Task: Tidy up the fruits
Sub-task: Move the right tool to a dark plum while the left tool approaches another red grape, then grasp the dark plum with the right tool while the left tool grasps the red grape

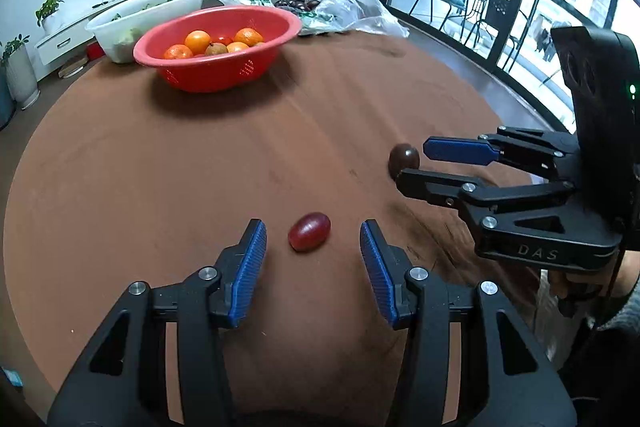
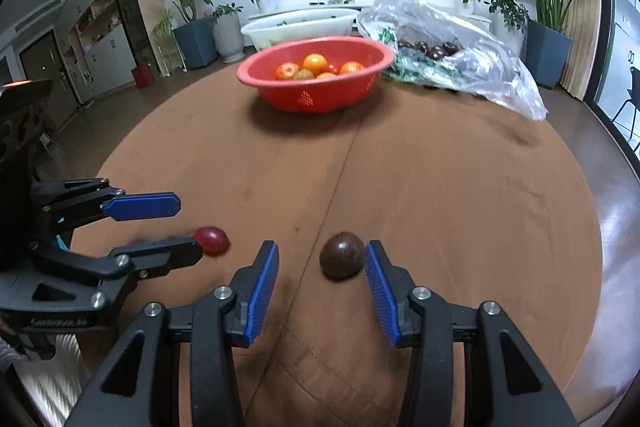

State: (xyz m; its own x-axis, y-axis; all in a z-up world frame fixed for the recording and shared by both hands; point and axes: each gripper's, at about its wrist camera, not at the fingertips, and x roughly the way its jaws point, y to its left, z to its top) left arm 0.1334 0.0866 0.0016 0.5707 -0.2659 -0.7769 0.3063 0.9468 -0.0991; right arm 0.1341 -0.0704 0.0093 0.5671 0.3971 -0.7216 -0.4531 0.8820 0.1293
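A small red oval fruit [image 1: 309, 237] lies on the brown round table [image 1: 200, 155], between the open fingers of my left gripper [image 1: 313, 231]. A dark brown round fruit [image 2: 342, 255] lies between the open fingers of my right gripper [image 2: 321, 254], close to the right pad. The right gripper also shows in the left wrist view [image 1: 414, 161], around the brown fruit [image 1: 404, 157]. The left gripper shows in the right wrist view [image 2: 186, 227], by the red fruit [image 2: 213, 239]. A red basket [image 1: 216, 47] at the back holds several oranges and other fruit.
A white tub [image 1: 148, 15] stands behind the red basket. A crumpled clear plastic bag [image 2: 452, 55] with dark cherries lies at the back right of the table. Potted plants, a wall TV and a glass door surround the table.
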